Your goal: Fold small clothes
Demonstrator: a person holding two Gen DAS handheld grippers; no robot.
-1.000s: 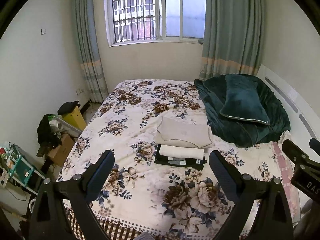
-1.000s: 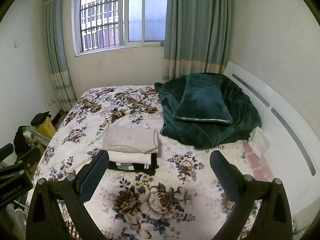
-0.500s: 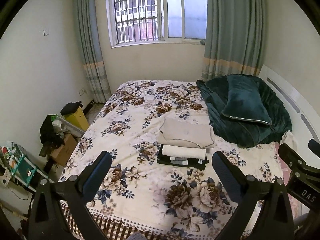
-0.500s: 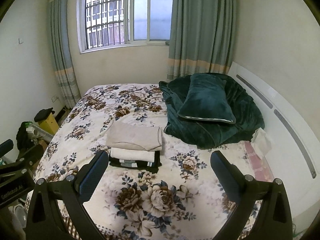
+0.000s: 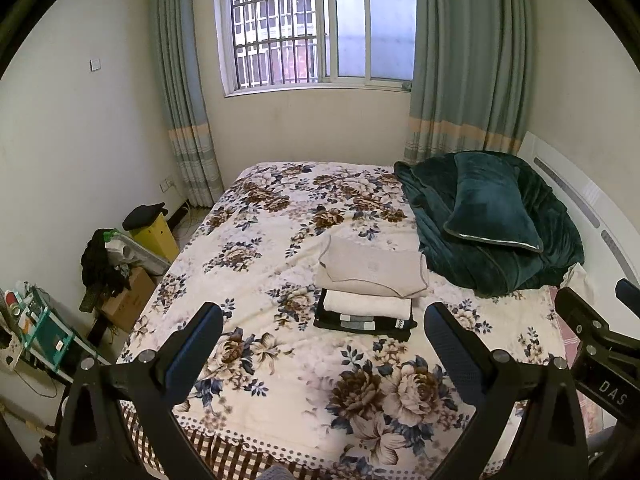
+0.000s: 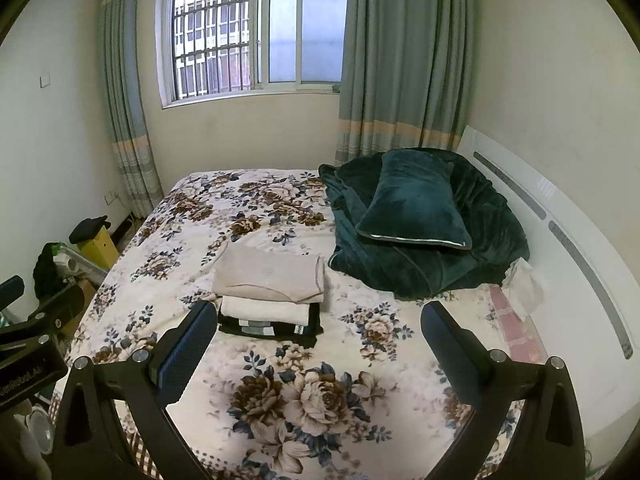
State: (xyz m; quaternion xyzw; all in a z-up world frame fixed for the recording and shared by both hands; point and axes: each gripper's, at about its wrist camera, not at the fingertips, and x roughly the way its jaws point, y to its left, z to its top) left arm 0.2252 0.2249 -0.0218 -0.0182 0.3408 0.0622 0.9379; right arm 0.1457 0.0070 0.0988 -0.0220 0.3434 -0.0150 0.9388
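A stack of folded clothes sits in the middle of the floral bed [image 5: 280, 240]: a beige garment [image 5: 372, 270] on top, a cream one [image 5: 366, 305] under it, a black patterned one [image 5: 362, 323] at the bottom. The stack also shows in the right wrist view [image 6: 270, 276]. My left gripper [image 5: 324, 344] is open and empty, held above the bed's near edge, well short of the stack. My right gripper [image 6: 318, 344] is open and empty, also back from the stack. The right gripper's body shows at the left view's right edge [image 5: 600, 344].
A dark green blanket [image 5: 500, 256] with a green pillow [image 5: 492, 208] lies at the bed's right by the white headboard [image 6: 560, 220]. Boxes and clutter [image 5: 120, 272] stand on the floor left of the bed. A curtained window [image 5: 320, 24] is behind.
Both grippers have drawn back and risen a little from the bed, so the stack looks farther away. Both stay open and empty.
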